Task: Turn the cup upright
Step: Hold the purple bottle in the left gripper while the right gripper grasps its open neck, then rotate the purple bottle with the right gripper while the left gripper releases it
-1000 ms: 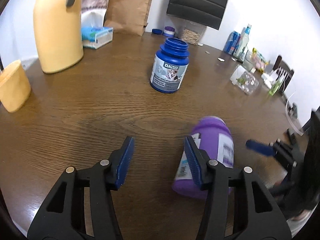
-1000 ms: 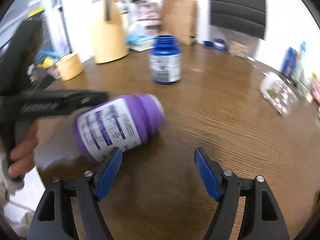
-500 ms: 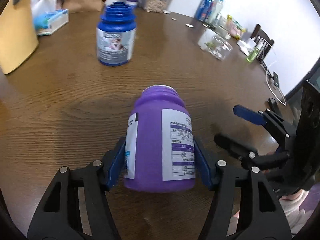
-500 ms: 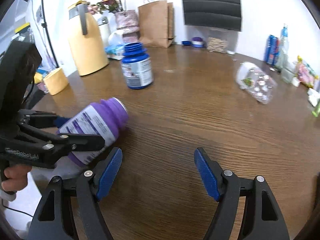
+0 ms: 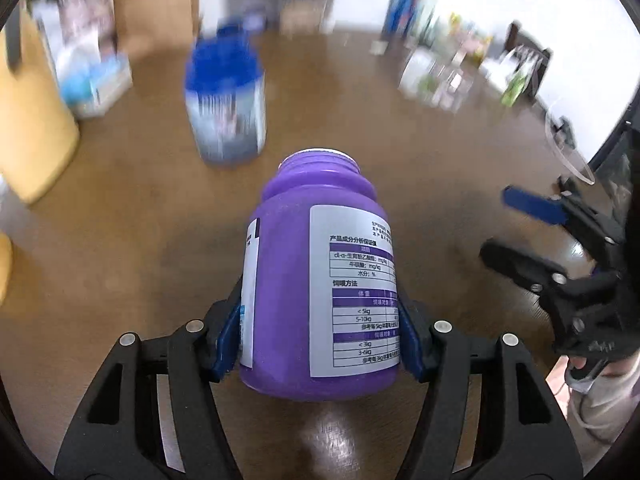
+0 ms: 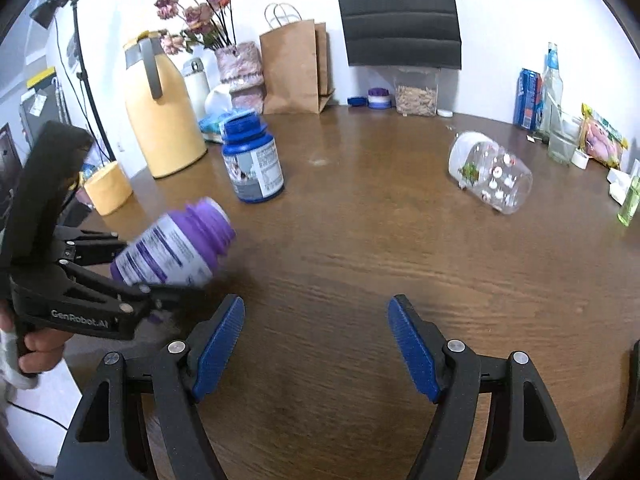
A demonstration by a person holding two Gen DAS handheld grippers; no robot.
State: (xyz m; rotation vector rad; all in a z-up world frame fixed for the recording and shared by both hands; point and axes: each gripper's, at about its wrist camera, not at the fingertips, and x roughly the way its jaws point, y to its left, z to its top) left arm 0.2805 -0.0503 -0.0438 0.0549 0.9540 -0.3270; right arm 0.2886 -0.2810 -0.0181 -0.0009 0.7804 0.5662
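Left wrist view has the nearest thing filling it: the purple plastic jar with a white printed label, caught low on its body between the blue pads of the left gripper, the jaws closed down to the jar's width. Its mouth points away from the camera and somewhat upward, and its base looks clear of the brown wooden table, though I can't be sure of the gap. The blurred background suggests the gripper is swinging.

From the right wrist view the same jar sits at the left, tilted with its neck raised toward the middle of the table, held by the black tongs with a person's hand on the handle. The right gripper hangs wide open over bare wood just beside it, holding nothing.

By my reading the job is partway done: the jar is picked up and part-turned, but not vertical and not set down. What remains is to finish the rotation, place the base flat on the wood and release.

Further back stands a dark blue plastic jar with a pale label, upright, near enough to the jar's path to watch. Off to the right lies a clear patterned plastic jar on its side. Beyond, by the wall, are a tall yellow jug with a grey handle and a brown paper bag.
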